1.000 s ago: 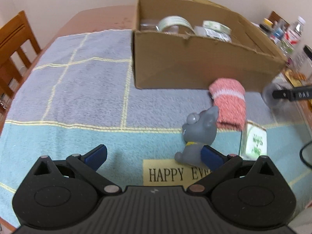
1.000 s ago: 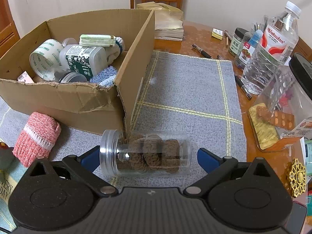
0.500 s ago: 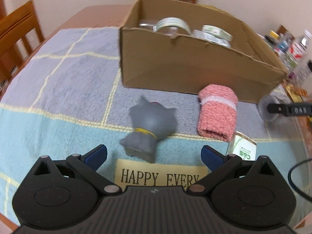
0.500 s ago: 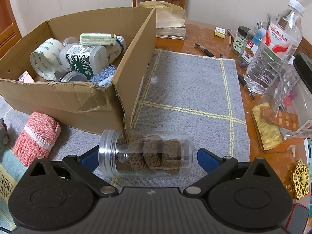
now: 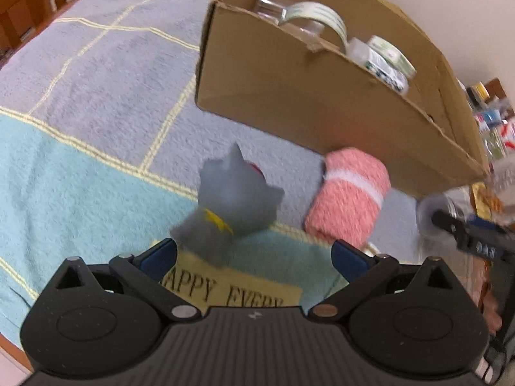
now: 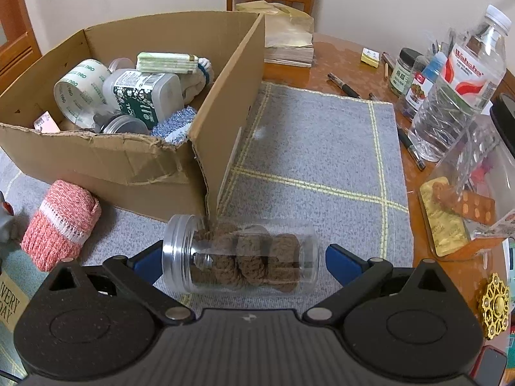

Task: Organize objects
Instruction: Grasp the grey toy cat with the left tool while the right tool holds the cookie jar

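Left wrist view: the left tool (image 5: 254, 252) is spread wide, and the grey toy (image 5: 230, 207) now sits between its tips; a second ago it lay off to one side. I think the toy gets grabbed next. The mat (image 5: 80, 173) reads "HAPPY EVER". The right tool (image 6: 239, 262) is spread too, with the clear jar (image 6: 241, 259) lying between its tips, just like before. Farther back, the box (image 6: 138, 167) holds tape (image 6: 79, 88) marked "deli". A bottle (image 6: 463, 93) says "Wahaha".
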A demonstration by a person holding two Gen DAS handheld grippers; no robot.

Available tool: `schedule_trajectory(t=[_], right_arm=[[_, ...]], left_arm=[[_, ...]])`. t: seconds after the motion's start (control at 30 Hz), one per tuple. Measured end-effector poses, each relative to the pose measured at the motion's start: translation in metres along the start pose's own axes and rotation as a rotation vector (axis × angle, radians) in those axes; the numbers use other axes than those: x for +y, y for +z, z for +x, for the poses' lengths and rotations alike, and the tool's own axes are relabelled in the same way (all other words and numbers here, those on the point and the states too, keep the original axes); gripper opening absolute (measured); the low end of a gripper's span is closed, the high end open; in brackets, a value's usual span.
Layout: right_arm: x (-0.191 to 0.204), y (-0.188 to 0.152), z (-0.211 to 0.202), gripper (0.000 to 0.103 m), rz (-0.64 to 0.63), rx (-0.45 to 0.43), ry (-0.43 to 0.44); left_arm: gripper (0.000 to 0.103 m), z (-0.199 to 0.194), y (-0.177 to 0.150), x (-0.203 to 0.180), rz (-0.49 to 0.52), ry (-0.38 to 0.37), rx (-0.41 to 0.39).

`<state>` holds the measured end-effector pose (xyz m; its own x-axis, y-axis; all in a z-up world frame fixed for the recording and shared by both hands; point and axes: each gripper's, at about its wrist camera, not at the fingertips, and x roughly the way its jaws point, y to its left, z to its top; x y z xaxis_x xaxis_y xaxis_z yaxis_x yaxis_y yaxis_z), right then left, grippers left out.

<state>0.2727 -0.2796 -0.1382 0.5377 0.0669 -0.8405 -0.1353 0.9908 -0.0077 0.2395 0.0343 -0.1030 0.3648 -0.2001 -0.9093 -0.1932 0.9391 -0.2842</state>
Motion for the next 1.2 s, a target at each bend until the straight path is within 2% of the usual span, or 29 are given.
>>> schedule_trajectory(t=[0.2,0.37,0.47,0.63,0.93,1.03,1.2], right_arm=[[-0.001,0.000,0.000,0.103,0.004,0.002,0.009],[0.000,0.001,0.000,0.103,0.001,0.001,0.012],[0.000,0.002,0.001,0.103,0.002,0.001,0.015],[-0.001,0.005,0.009,0.103,0.005,0.012,0.015],[0.008,0.007,0.015,0.103,-0.016,0.035,-0.008],[0.009,0.005,0.014,0.103,-0.023,0.037,-0.010],[0.012,0.002,0.016,0.103,-0.041,0.043,-0.010]], left_arm=[[0.101,0.002,0.018,0.002,-0.052,-0.023,-0.061],[0.101,0.015,0.026,-0.012,0.029,0.054,-0.087],[0.101,0.020,0.021,-0.019,0.078,0.093,-0.105],[0.101,0.017,0.016,-0.017,0.088,0.117,-0.149],[0.096,0.013,0.014,-0.016,0.020,0.137,-0.186],[0.096,0.010,0.008,-0.015,0.057,0.165,-0.206],[0.095,0.017,0.004,-0.012,0.112,0.178,-0.191]])
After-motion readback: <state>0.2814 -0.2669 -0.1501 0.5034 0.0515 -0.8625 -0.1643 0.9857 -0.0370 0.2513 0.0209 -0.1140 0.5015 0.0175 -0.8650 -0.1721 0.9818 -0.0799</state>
